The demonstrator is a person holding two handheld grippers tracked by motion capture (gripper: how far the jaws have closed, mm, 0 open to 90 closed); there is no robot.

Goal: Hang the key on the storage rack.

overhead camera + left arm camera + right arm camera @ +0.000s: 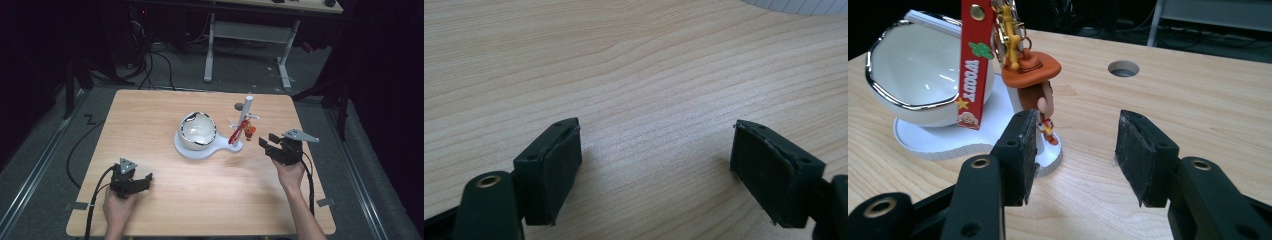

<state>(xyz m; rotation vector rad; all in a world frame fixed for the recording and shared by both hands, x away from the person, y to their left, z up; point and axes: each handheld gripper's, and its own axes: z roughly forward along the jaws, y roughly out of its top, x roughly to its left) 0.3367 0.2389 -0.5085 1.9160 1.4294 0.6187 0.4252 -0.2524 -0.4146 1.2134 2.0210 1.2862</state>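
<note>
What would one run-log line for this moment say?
left gripper: open, empty | right gripper: open, empty, beside keychain | keychain: hanging on stand

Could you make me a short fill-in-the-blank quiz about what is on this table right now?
1. The red strap keychain with a cowboy figure hangs from a white ____.
2. The glossy white bowl sits on a flat white ____.
3. The fingers of the right gripper are ____, with nothing between them.
4. The left gripper hovers over bare ____ tabletop.

Missing words: post; base; open; wooden
</note>
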